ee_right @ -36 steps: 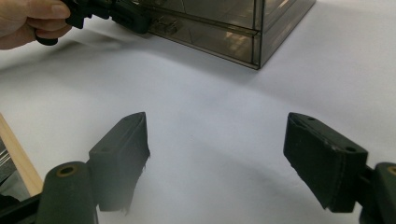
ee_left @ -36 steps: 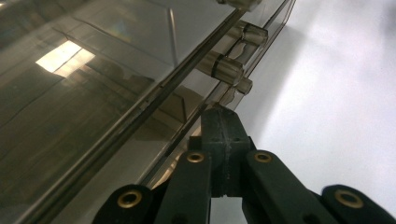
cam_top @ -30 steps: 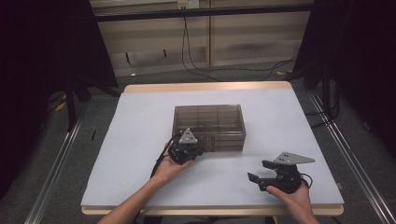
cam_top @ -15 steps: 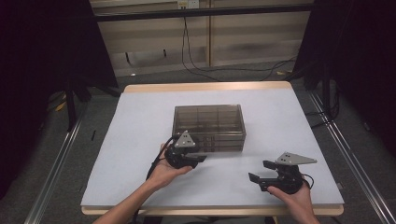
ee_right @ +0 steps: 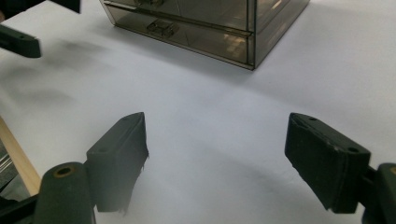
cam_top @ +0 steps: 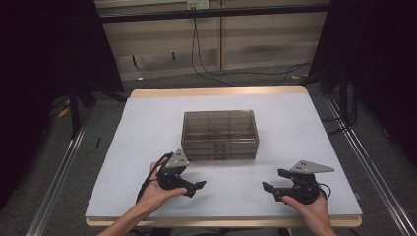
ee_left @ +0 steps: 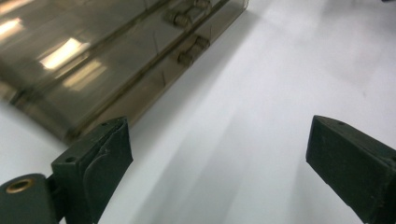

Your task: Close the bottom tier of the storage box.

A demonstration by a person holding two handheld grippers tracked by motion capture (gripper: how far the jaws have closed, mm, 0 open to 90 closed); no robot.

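Observation:
A smoky see-through plastic box (cam_top: pixel 220 132) with inner compartments stands shut in the middle of the white table (cam_top: pixel 305 128); two latches show on its near side. My left gripper (cam_top: pixel 195 188) lies in a hand just in front of the box's left corner, with its jaws pointing right, open and holding nothing. In the left gripper view the box (ee_left: pixel 93 60) lies to the upper left of the open left gripper (ee_left: pixel 219 154). My right gripper (cam_top: pixel 275 180) rests near the front right, pointing left, open and holding nothing. The right gripper view has the box (ee_right: pixel 201 23) ahead of the right gripper (ee_right: pixel 219 154).
The table's wooden front edge (cam_top: pixel 221 221) runs close under both hands. Metal rails (cam_top: pixel 54 187) flank the table, and cables (cam_top: pixel 206 69) lie on the floor behind it. In the right gripper view, a jaw of the left gripper (ee_right: pixel 18 43) sits at top left.
My left gripper has drawn back from the box's front toward the near edge and turned its jaws to the right. The right gripper has barely moved.

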